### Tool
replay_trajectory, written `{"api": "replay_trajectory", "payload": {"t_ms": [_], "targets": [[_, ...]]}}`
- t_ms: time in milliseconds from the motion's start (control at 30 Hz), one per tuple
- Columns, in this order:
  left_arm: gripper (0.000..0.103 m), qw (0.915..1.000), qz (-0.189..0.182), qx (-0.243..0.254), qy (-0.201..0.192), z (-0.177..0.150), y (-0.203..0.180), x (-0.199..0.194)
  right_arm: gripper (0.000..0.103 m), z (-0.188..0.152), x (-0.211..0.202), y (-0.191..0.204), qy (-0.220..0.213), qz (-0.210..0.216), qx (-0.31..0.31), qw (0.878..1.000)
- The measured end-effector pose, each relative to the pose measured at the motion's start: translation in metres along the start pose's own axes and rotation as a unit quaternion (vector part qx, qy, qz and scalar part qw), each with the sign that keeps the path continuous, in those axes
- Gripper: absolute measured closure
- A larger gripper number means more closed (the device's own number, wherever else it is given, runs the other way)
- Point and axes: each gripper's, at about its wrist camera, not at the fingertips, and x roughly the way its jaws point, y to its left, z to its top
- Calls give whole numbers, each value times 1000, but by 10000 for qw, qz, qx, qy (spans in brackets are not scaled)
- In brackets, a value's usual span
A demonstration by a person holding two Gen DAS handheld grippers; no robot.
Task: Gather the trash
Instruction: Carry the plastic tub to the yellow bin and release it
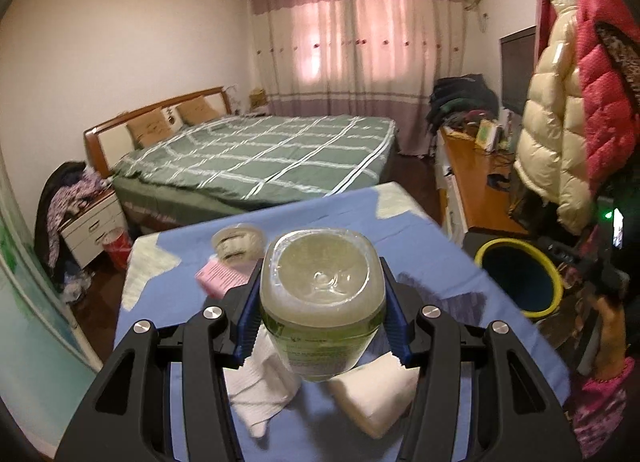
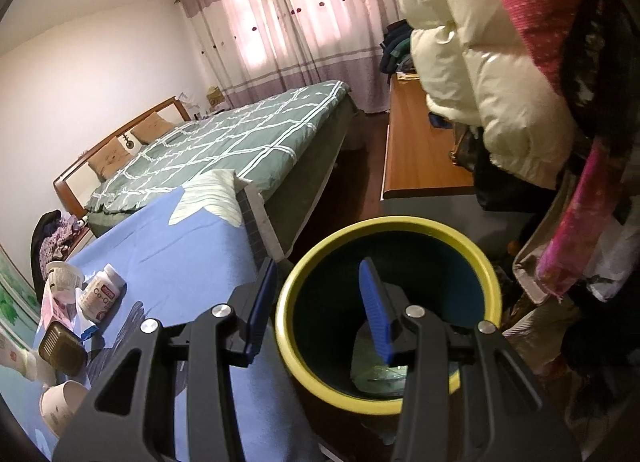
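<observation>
My left gripper [image 1: 322, 276] is shut on a clear greenish plastic bottle [image 1: 324, 302], whose base faces the camera, and holds it above the blue-clothed table [image 1: 424, 246]. White tissues [image 1: 260, 390] and a folded white napkin [image 1: 376, 394] lie under it. A pink box [image 1: 218, 282] and a clear cup [image 1: 240, 242] sit beyond. The yellow-rimmed bin [image 1: 520, 278] stands off the table's right edge. My right gripper [image 2: 318, 266] hangs open over the bin [image 2: 400, 225], one finger outside the rim and one over the inside. Some clear trash [image 2: 380, 376] lies at the bin's bottom.
On the table's left lie a white pill bottle [image 2: 100, 298], a paper cup [image 2: 64, 278], a brown square box [image 2: 60, 346] and a white cup [image 2: 60, 406]. Puffy coats [image 2: 500, 101] hang close on the right. A bed [image 1: 260, 153] and a wooden desk [image 2: 420, 149] stand behind.
</observation>
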Motion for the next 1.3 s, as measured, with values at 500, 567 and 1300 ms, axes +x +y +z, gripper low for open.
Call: {"api": "replay_trajectory", "payload": {"t_ms": [500, 567, 1300], "targets": [[51, 9871, -1496, 564, -80, 60, -146, 54, 62, -6, -20, -51, -98, -261, 211, 9994], [51, 9842, -1654, 634, 42, 63, -169, 69, 62, -6, -23, -58, -127, -326, 221, 9991], [26, 9693, -2042, 1129, 777, 34, -325, 176, 55, -15, -27, -105, -67, -575, 488, 9971]]}}
